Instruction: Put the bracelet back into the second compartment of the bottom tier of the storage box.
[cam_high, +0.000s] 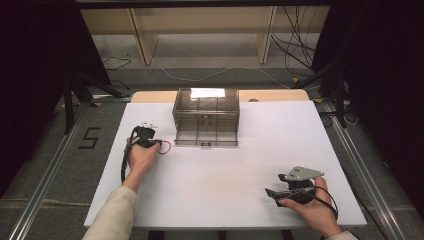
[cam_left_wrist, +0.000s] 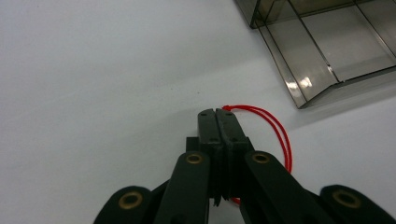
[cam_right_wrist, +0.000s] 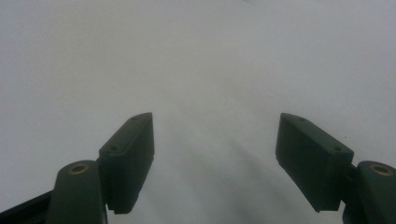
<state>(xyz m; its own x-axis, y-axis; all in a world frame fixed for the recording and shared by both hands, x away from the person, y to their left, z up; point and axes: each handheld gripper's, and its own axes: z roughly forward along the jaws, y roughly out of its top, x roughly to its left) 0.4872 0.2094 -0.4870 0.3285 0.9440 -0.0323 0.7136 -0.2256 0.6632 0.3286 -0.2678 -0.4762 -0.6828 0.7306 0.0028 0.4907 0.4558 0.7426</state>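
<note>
left gripper (cam_left_wrist: 218, 122) is pinching red string loop (cam_left_wrist: 280, 135) near worktop's (cam_high: 210, 185) left edge | string: light, limp, slippery; pinch mid-loop | right gripper (cam_right_wrist: 215, 154) is resting open, empty

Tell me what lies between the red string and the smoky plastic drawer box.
Nothing: in the left gripper view, bare white table separates the red string from the drawer box.

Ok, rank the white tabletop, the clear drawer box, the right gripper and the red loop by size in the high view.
1. white tabletop, by far the largest.
2. clear drawer box.
3. right gripper; it sits nearer the camera, so its apparent size is somewhat inflated.
4. red loop, a thin strand pinched by the left gripper.
</note>
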